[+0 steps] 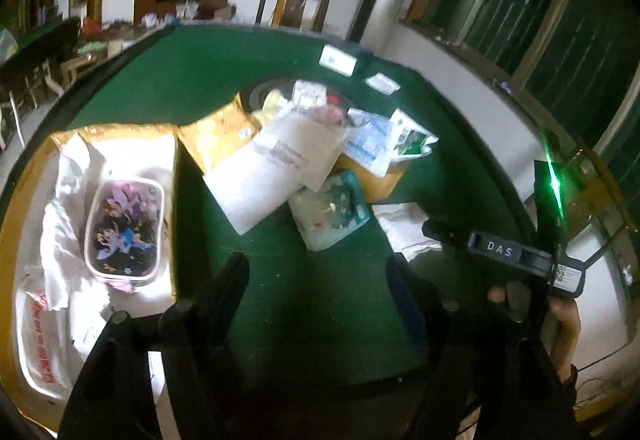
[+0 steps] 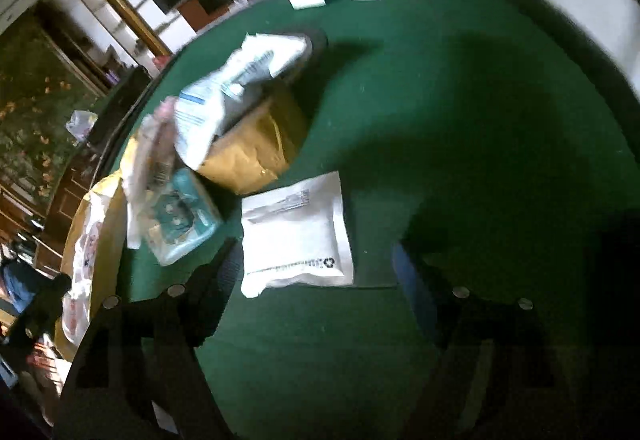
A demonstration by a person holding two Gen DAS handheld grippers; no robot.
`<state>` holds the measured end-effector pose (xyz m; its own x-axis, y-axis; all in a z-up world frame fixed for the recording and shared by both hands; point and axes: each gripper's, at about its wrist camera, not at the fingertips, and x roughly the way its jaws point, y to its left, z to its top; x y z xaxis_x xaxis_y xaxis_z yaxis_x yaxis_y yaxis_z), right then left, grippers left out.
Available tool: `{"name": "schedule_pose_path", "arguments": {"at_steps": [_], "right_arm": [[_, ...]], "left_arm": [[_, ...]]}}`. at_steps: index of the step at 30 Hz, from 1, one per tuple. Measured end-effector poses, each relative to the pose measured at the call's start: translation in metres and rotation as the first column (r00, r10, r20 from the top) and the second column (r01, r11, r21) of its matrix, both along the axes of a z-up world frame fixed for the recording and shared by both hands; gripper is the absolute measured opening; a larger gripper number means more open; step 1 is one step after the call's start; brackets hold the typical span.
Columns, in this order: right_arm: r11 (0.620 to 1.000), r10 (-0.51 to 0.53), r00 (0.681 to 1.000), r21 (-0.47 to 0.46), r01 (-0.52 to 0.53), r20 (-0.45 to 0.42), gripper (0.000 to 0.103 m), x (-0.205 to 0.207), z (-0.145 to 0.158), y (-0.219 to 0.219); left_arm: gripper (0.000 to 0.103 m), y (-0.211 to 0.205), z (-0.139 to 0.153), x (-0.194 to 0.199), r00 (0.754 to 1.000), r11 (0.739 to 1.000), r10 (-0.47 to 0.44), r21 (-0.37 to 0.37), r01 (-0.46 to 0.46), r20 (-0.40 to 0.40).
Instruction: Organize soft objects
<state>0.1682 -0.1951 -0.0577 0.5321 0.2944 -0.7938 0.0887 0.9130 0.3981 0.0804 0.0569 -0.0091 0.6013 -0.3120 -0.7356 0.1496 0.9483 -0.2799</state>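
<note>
A heap of soft packages lies mid-table in the left wrist view: a white mailer [image 1: 276,168], brown padded envelopes [image 1: 216,136] and a teal printed pack [image 1: 332,208]. On the left, a cardboard box [image 1: 173,200] holds white plastic bags and a cartoon-print pouch [image 1: 124,224]. My left gripper [image 1: 316,280] is open over bare green cloth, short of the heap. In the right wrist view, a flat white mailer with a recycling mark [image 2: 296,236] lies just ahead of my right gripper [image 2: 316,276], which is open and holds nothing. The teal pack [image 2: 180,224] and a brown parcel [image 2: 256,152] lie beyond it.
The green table [image 1: 320,320] curves away, with two white cards [image 1: 338,60] near its far edge. A dark round object [image 1: 272,92] sits under the heap. A hand [image 1: 564,320] holds the right tool's housing [image 1: 500,252] at the right. A wall and window lie beyond.
</note>
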Motion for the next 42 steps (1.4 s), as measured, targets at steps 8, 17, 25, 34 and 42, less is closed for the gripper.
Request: {"name": "schedule_pose_path", "arguments": {"at_steps": [8,17,25,34,42], "right_arm": [[0.978,0.07,0.997,-0.197,-0.066,0.013,0.08,0.012,-0.001,0.039],[0.937,0.117,0.993,-0.333,-0.109,0.005,0.066,0.015,0.0,0.051],[0.945,0.131,0.991,-0.307,-0.114,0.033,0.042,0.008,0.006,0.049],[0.981,0.139,0.983,-0.152,-0.12,0.119,0.01,-0.014,0.027,0.032],[0.99,0.133,0.97,-0.069,-0.121,0.206,0.008,-0.042,0.062,0.047]], "left_arm": [[0.071,-0.023,-0.021,0.046,0.997,1.0,-0.012,-0.006,0.011,-0.082],[0.07,-0.031,-0.061,0.086,0.976,1.0,0.025,0.021,-0.02,-0.217],[0.012,-0.022,-0.054,0.064,0.978,0.999,0.015,-0.034,-0.022,-0.207],[0.009,0.0,-0.049,0.016,0.97,0.979,-0.078,-0.201,0.03,-0.232],[0.009,0.038,-0.011,-0.012,0.988,0.951,-0.063,-0.309,0.018,-0.138]]}}
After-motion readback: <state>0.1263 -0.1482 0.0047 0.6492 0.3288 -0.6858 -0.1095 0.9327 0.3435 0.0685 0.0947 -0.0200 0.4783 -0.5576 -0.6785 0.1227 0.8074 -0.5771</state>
